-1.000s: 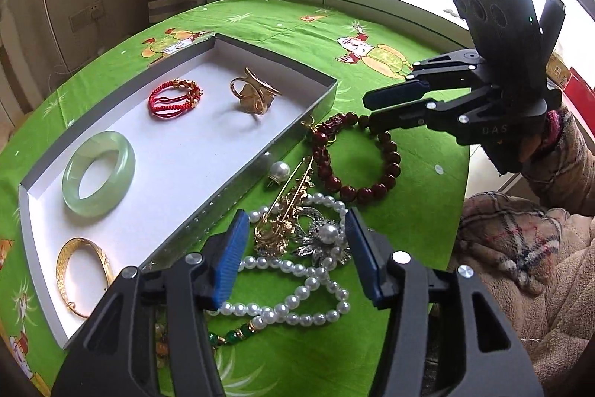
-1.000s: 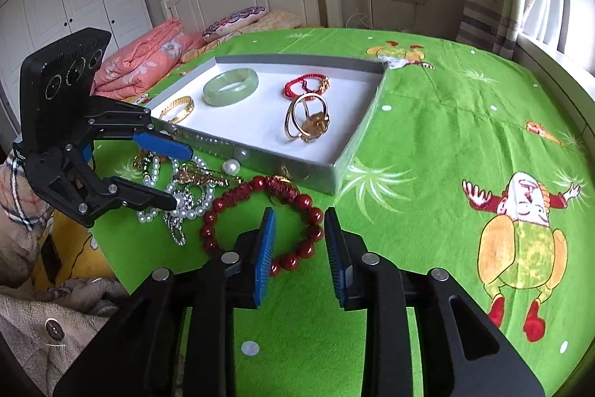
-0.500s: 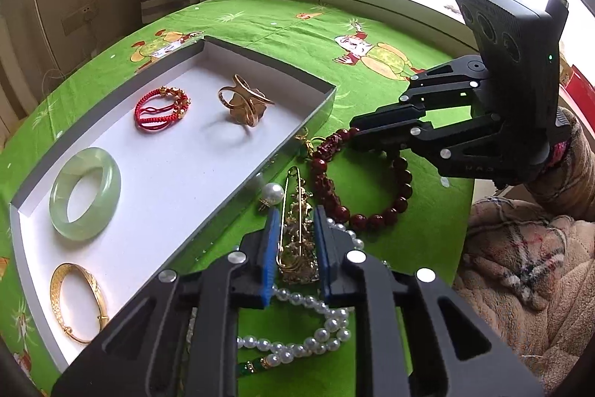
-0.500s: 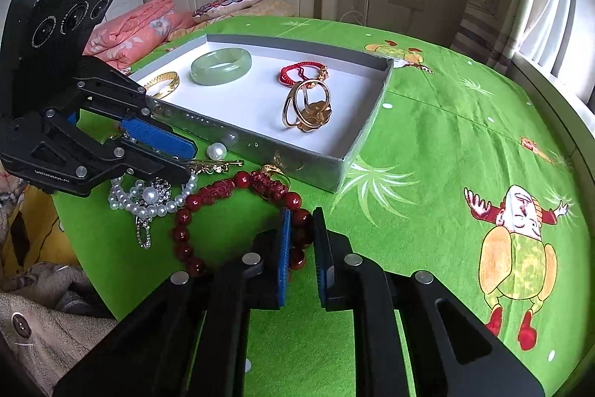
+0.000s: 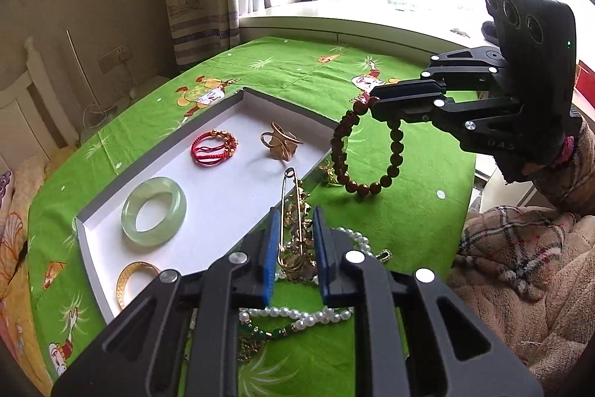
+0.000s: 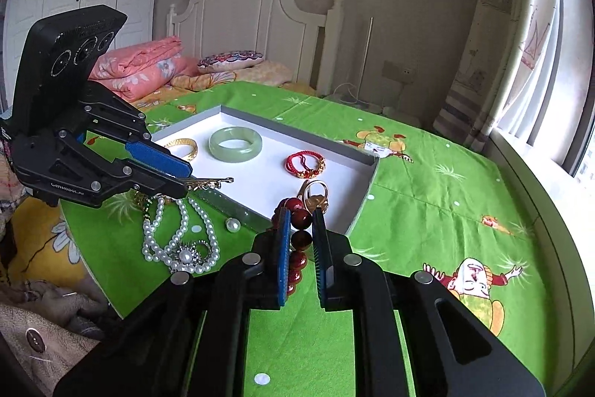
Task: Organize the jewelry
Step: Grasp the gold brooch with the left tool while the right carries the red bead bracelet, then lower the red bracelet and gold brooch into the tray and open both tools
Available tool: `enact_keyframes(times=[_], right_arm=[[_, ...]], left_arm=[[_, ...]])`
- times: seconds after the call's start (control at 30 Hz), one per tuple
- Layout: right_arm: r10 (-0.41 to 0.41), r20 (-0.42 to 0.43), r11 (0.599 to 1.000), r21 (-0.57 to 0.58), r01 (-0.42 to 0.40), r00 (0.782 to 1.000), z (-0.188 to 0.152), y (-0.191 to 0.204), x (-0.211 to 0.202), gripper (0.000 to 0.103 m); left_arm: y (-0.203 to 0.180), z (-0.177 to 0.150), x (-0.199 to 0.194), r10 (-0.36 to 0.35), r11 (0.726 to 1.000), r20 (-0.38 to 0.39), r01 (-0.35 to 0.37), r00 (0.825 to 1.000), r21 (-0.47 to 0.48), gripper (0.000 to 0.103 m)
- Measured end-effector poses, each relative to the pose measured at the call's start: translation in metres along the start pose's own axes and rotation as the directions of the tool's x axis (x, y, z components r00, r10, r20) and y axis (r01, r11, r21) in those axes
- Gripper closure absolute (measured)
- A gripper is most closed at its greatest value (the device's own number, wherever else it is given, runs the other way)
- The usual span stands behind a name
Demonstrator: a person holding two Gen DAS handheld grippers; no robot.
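Close, opposed wrist views over shared tray [image 5: 238, 98]

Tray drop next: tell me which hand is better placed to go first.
Left, probably. The left gripper, shut on the gold brooch, hangs right at the near wall of the white tray. The right gripper holds the red bead bracelet beyond the tray's corner, dangling over the green cloth.

The right claw [image 5: 372, 99] bears "DAS"; the left claw [image 6: 184, 179] bears lettering like "GENROBOT.AI", partly unclear.
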State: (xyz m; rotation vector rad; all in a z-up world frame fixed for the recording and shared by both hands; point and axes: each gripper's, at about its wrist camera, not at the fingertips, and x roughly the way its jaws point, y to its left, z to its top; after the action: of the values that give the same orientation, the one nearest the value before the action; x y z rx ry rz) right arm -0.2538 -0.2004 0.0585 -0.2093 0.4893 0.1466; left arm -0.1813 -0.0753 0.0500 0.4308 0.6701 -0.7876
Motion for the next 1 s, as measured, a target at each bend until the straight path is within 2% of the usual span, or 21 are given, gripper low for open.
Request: enact_keyframes(times=[0.23,0.43,0.87,1.0], right_arm=[[-0.012,0.054,1.000,-0.027,0.013,0.998,0.027,0.000,-0.004,0.090],[0.015,0.069,0.999,-0.041,-0.012,0.997,0.052,0.005,0.016,0.090],[0.062,-0.039,0.996,-0.058,-0.064,0.997,0.069,0.020,0.096,0.090],[0.064,-0.101,0.998,-0.011,-0.066,0.993,0.068,0.008,0.123,0.089]], left_arm=[[0.017,0.003,-0.007,0.037,0.999,0.017,-0.036,0.999,-0.035,0.086],[0.038,0.009,-0.001,0.077,0.995,0.009,-0.076,0.997,-0.071,0.086],[0.062,0.004,0.025,0.124,0.988,-0.078,-0.130,0.989,-0.086,0.086],[0.065,0.004,0.034,0.139,0.987,-0.114,-0.147,0.984,-0.068,0.086]])
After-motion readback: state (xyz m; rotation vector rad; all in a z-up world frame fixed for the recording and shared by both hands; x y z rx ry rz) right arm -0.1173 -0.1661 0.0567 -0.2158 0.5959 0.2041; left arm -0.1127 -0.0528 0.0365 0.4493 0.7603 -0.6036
